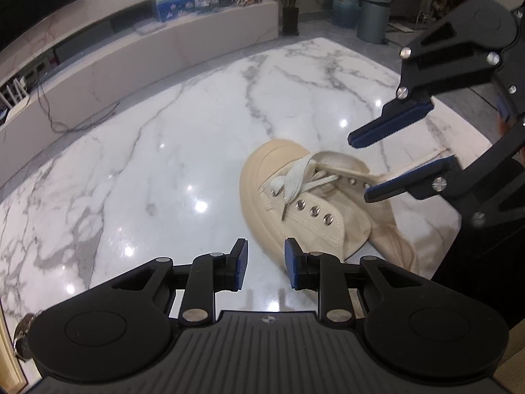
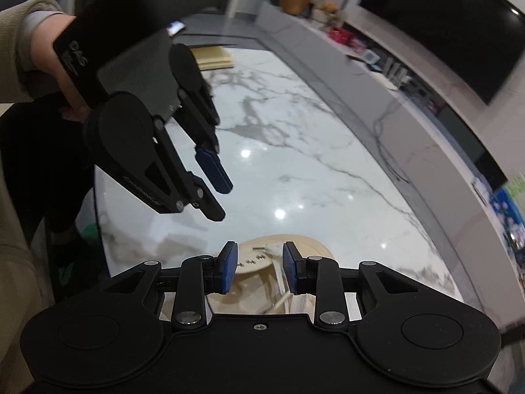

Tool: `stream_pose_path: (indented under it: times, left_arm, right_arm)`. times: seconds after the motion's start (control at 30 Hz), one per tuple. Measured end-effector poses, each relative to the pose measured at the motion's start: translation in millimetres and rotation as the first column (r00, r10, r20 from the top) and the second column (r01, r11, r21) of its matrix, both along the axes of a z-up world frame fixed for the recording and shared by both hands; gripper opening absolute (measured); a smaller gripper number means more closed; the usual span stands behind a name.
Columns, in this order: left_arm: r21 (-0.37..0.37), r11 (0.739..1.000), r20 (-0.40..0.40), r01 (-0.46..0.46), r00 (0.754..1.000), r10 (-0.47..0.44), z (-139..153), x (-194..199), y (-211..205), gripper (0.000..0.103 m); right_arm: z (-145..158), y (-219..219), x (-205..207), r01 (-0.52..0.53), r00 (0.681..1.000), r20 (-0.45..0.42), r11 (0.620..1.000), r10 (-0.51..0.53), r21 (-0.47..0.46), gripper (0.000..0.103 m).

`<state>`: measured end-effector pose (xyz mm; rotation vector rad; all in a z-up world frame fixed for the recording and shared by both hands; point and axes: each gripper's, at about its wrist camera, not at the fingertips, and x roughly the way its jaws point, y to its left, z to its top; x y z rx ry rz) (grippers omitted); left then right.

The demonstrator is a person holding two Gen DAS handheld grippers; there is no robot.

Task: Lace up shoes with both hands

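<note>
My left gripper point(image 1: 265, 264) has bare marble table point(image 1: 157, 164) ahead and to its left, nothing standing on it. The shoe point(image 1: 305, 203) lies just right of my line, and the right gripper point(image 1: 357, 167), fingers spread, sits over its tongue, blocking that side. Past the table's far edge a low ledge point(image 1: 183, 49) runs along.

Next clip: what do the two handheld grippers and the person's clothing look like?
Both the left gripper and the right gripper are matte black plastic with silver screws, round disc-shaped joints, ribbed bodies and blue ridged finger pads. A beige sleeve covers the person's arm.
</note>
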<state>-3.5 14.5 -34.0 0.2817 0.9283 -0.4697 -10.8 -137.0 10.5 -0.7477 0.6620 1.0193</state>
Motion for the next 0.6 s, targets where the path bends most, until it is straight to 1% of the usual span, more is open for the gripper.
stream_pose_path:
  times: [0.03,0.1,0.17,0.2,0.23,0.3,0.33,0.4,0.43,0.53,0.6]
  left_arm:
    - [-0.002,1.000,0.008,0.006,1.000,-0.006,0.7,-1.1,-0.7,0.025]
    - [-0.007,1.000,0.023,0.019,1.000,-0.019,2.1,-3.4,-2.1,0.032]
    - [-0.007,0.999,0.040,0.035,0.999,-0.035,4.0,-6.2,-3.9,0.033]
    - [-0.007,0.999,0.049,0.044,0.998,-0.043,4.9,-7.6,-4.8,0.034]
    - [-0.006,0.999,0.058,0.052,0.997,-0.052,5.9,-9.1,-5.8,0.035]
    - [-0.004,0.998,0.075,0.070,0.995,-0.069,7.9,-12.0,-7.7,0.038]
    - [-0.003,0.997,0.084,0.078,0.993,-0.078,8.9,-13.5,-8.7,0.039]
    - [-0.001,0.995,0.101,0.095,0.990,-0.095,10.9,-16.4,-10.6,0.045]
    - [0.001,0.995,0.109,0.104,0.989,-0.103,11.9,-17.9,-11.5,0.047]
    - [0.005,0.992,0.135,0.129,0.982,-0.129,14.8,-22.2,-14.4,0.056]
    - [0.008,0.989,0.152,0.146,0.978,-0.146,16.8,-25.2,-16.3,0.074]
  right_arm:
    - [-1.0,-1.5,-0.7,0.024,1.000,-0.008,1.000,-0.024,0.011,0.030]
    - [-2.1,-4.9,-0.9,0.064,0.998,-0.023,0.997,-0.064,0.030,0.032]
    - [-2.6,-8.2,-0.4,0.112,0.994,-0.026,0.993,-0.111,0.039,0.032]
    - [-2.3,-10.4,0.2,0.130,0.991,-0.029,0.990,-0.129,0.045,0.034]
    - [-1.7,-13.2,1.2,0.158,0.987,-0.036,0.986,-0.156,0.057,0.038]
    - [-0.6,-17.7,2.5,0.198,0.980,-0.048,0.977,-0.195,0.081,0.042]
    - [0.1,-20.3,2.0,0.217,0.976,-0.038,0.971,-0.215,0.099,0.042]
    - [1.3,-23.5,1.1,0.256,0.966,-0.002,0.958,-0.258,0.126,0.043]
    - [1.8,-24.9,2.4,0.274,0.961,-0.007,0.952,-0.276,0.137,0.043]
    - [1.7,-30.4,6.4,0.304,0.953,-0.046,0.933,-0.301,0.194,0.043]
    - [0.8,-34.3,6.9,0.301,0.953,-0.053,0.923,-0.297,0.239,0.044]
